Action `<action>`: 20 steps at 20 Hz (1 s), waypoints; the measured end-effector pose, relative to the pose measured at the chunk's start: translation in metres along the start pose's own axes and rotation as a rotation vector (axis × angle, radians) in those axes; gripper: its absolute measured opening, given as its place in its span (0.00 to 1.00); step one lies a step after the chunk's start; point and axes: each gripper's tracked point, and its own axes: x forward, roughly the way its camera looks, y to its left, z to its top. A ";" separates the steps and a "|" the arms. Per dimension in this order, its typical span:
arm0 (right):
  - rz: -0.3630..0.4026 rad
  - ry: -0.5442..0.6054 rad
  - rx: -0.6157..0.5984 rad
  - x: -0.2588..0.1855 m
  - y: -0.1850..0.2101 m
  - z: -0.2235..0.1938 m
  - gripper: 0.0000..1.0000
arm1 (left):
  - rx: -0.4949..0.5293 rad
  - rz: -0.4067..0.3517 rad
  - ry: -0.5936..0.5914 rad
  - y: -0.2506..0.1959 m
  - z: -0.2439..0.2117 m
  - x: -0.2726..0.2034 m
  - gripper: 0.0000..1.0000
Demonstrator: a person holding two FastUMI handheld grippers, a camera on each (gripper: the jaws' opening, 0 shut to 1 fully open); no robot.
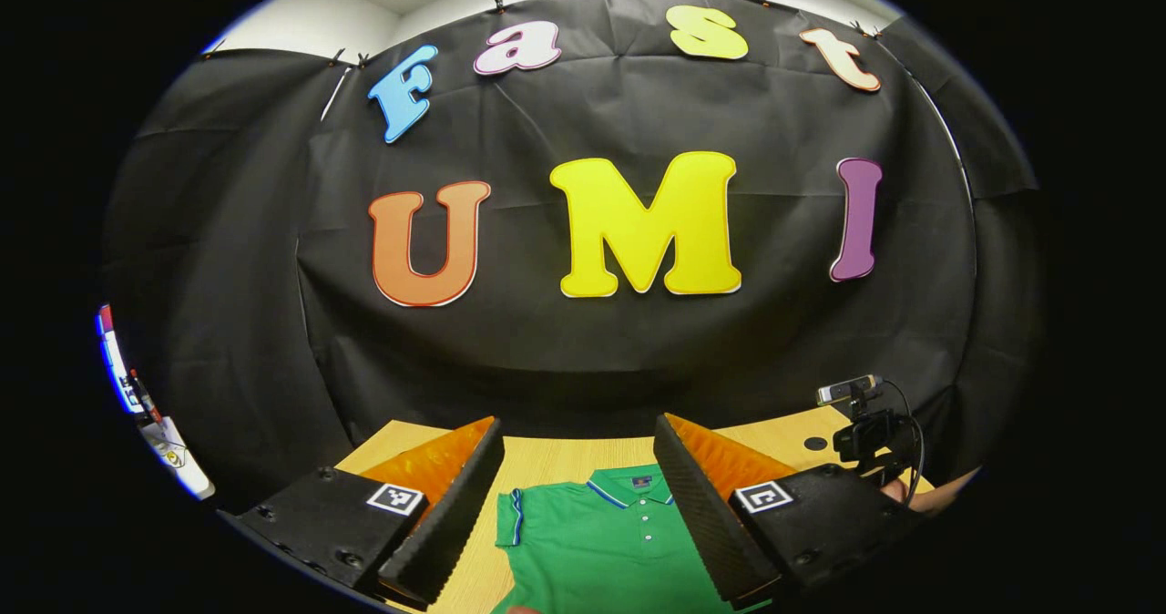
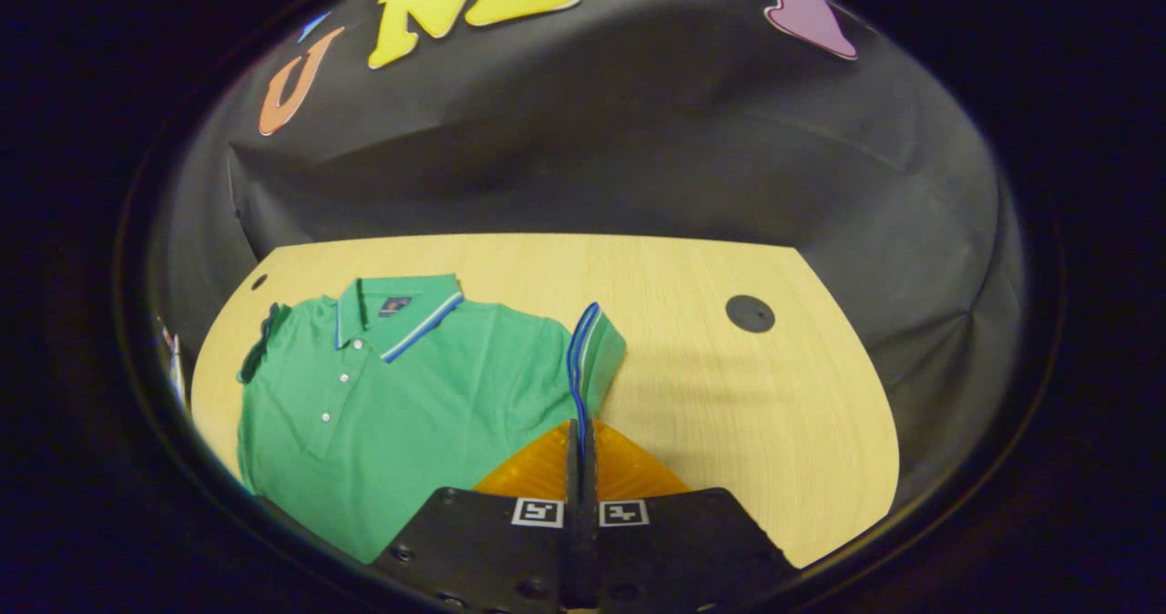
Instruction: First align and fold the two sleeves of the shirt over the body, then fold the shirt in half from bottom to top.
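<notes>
A green polo shirt [image 2: 401, 395] with blue-and-white trim lies front up on the wooden table [image 2: 747, 414], collar toward the wall. My right gripper [image 2: 580, 427] is shut on the edge of one sleeve [image 2: 597, 345], which is lifted and stands on its striped hem. In the left gripper view, the shirt [image 1: 601, 541] lies below and between the fingers of my open left gripper [image 1: 578, 432], which hovers above it holding nothing. The other sleeve [image 1: 510, 518] lies flat beside the body.
The black cloth wall stands just behind the table's far edge. Dark round holes [image 2: 750, 313] mark the tabletop right of the shirt and at its far left corner [image 2: 260, 281]. The other hand-held gripper [image 1: 865, 432] and a hand [image 1: 929, 496] appear at the right.
</notes>
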 end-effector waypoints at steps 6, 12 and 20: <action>0.078 -0.015 0.018 -0.016 0.073 0.021 0.00 | -0.019 0.035 -0.006 0.020 0.002 -0.011 1.00; 0.093 -0.009 0.007 -0.003 0.128 0.026 0.00 | -0.026 0.084 -0.005 0.047 0.000 -0.027 1.00; 0.192 -0.030 0.029 -0.018 0.179 0.034 0.39 | -0.039 0.110 0.006 0.068 -0.003 -0.037 1.00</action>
